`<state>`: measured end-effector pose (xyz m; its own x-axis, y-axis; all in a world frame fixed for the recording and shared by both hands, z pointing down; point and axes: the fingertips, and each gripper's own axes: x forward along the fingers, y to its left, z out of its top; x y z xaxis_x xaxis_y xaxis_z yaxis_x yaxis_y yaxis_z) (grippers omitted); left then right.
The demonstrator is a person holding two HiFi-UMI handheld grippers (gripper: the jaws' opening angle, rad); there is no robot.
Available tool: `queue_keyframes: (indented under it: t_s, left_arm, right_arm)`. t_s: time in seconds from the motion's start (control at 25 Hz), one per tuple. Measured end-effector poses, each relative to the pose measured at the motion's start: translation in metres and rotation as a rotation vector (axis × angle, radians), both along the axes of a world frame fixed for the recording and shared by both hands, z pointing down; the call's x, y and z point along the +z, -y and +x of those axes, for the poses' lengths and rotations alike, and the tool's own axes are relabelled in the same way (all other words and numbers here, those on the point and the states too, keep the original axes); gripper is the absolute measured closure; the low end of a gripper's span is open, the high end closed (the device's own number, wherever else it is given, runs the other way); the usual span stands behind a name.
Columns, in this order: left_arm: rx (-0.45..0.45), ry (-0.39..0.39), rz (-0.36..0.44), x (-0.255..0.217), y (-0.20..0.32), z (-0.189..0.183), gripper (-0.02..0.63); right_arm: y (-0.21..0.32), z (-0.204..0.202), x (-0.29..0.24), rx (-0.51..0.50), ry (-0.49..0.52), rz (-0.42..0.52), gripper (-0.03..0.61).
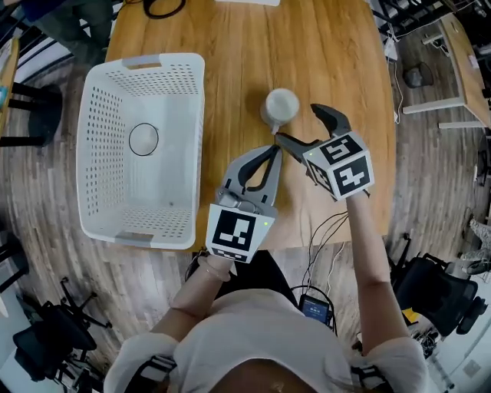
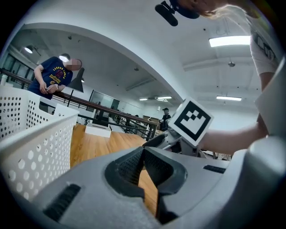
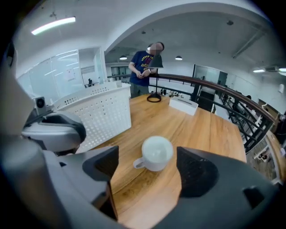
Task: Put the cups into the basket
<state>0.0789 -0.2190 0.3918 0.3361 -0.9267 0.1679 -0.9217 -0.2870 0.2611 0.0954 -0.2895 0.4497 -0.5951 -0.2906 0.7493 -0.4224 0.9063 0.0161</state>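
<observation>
A white cup (image 1: 281, 106) with a handle stands upright on the wooden table (image 1: 337, 54). My right gripper (image 1: 301, 127) hovers just on the near side of it, jaws open and empty. In the right gripper view the cup (image 3: 156, 153) sits a little ahead between the spread jaws of the right gripper (image 3: 147, 166), touching neither, handle to the left. The white perforated basket (image 1: 192, 115) stands at the table's left; a round cup rim (image 1: 143, 139) shows on its floor. My left gripper (image 1: 272, 151) is shut with nothing in it, beside the right one and between basket and cup.
A black cable loop (image 1: 163, 8) lies at the table's far edge. In the right gripper view a white box (image 3: 183, 105) and a black object (image 3: 154, 97) sit at the far end, with a person (image 3: 144, 67) standing behind. The table's right edge (image 1: 393, 115) runs close to the cup.
</observation>
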Motion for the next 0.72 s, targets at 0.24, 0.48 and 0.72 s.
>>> queue_keyframes:
  t_s: [0.24,0.48,0.72]
  left_arm:
    - [-0.032,-0.023,-0.029,0.014,0.007,-0.008,0.606]
    - [-0.025,-0.043,-0.029,0.016,0.006,-0.010,0.606]
    - [-0.015,-0.081,-0.022,0.013,0.005,-0.010,0.606]
  right_arm:
    - [0.027,-0.014,0.037,-0.045,-0.097,-0.110,0.186]
    - [0.039,-0.025,0.061,-0.057,-0.197,-0.159,0.167]
    - [0.045,-0.024,0.084,-0.043,-0.334,-0.200,0.167]
